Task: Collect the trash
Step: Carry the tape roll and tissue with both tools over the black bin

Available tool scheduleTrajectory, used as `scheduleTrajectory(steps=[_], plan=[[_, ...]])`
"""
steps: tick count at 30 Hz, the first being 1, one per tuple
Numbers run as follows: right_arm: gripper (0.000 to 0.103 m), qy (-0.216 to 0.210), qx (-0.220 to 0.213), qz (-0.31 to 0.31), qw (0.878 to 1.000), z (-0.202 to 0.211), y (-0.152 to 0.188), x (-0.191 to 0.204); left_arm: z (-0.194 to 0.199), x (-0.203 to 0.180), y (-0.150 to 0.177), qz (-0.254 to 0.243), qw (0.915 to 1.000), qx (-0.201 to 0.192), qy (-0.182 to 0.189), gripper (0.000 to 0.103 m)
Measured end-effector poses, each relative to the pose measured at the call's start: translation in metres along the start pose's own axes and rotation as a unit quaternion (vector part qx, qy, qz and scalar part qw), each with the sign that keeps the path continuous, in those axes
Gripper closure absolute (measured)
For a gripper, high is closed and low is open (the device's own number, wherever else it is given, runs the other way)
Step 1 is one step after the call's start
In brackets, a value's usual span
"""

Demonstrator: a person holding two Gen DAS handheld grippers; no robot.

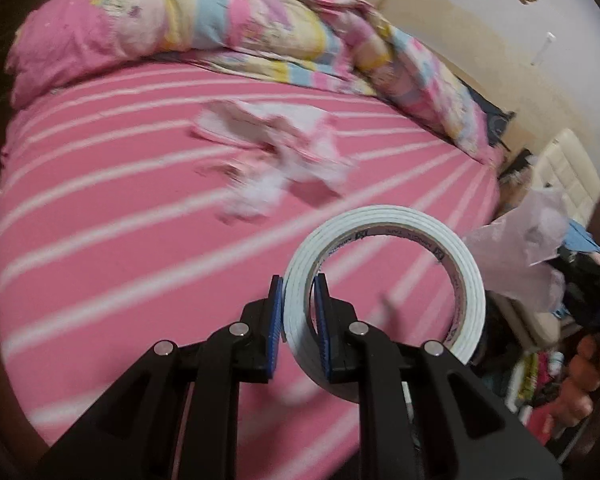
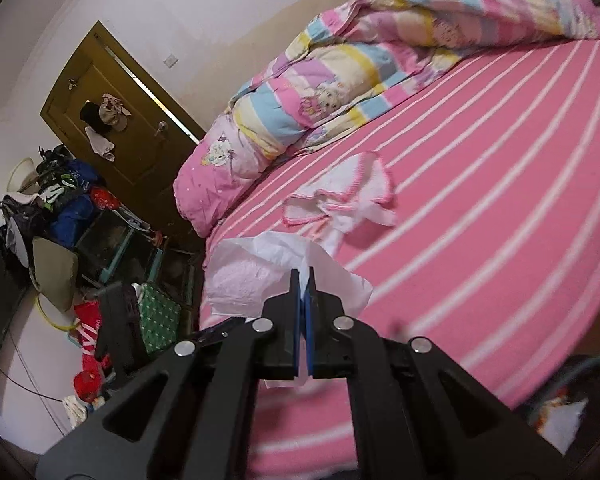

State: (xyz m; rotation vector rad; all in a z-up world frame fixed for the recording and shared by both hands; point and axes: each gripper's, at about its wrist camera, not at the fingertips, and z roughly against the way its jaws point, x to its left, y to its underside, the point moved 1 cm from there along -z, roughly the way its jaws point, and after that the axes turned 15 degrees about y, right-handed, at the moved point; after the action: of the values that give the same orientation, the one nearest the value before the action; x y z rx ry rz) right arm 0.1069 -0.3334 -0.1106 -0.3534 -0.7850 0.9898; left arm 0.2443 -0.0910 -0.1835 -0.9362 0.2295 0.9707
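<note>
Both claws are loaded: the left gripper (image 1: 298,308) pinches the wall of a white tape roll (image 1: 384,300), one finger outside and one inside the ring, held upright above the bed, while the right gripper (image 2: 304,280) is pressed together on a white tissue (image 2: 260,276). Remaining loose items, a pink-edged cloth and crumpled paper (image 1: 276,152), lie ahead and left of the left claw, nearer it, mid-mattress. Surface is a pink striped sheet (image 1: 120,240); a rolled quilt (image 2: 340,80) lies beyond, a cluttered corner beside the door (image 2: 112,112).

white tape roll (image 1: 384,304), pink sheet (image 1: 140,240) (white-striped)
</note>
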Motion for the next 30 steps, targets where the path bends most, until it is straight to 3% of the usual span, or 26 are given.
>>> scheduleTrajectory(steps=[7, 16, 19, 25, 30], plan=[[0.101, 0.055, -0.01, 0.007, 0.998, 0.074, 0.045, -0.069, -0.027, -0.091, 0.045, -0.021, 0.9977, 0.047, 0.044, 0.088], [0.1, 0.118, 0.01, -0.061, 0.991, 0.115, 0.108, -0.183, -0.101, -0.183, 0.116, -0.026, 0.9856, 0.141, 0.089, 0.088], [0.1, 0.141, 0.025, -0.096, 0.985, 0.118, 0.132, -0.223, -0.126, -0.196, 0.134, -0.017, 0.9819, 0.164, 0.093, 0.088], [0.1, 0.171, 0.048, -0.128, 0.976, 0.11, 0.16, -0.268, -0.181, -0.207, 0.174, -0.015, 0.9732, 0.218, 0.072, 0.088], [0.1, 0.186, 0.074, -0.158, 0.967, 0.097, 0.183, -0.295, -0.216, -0.199, 0.199, -0.022, 0.9706, 0.231, 0.065, 0.088]])
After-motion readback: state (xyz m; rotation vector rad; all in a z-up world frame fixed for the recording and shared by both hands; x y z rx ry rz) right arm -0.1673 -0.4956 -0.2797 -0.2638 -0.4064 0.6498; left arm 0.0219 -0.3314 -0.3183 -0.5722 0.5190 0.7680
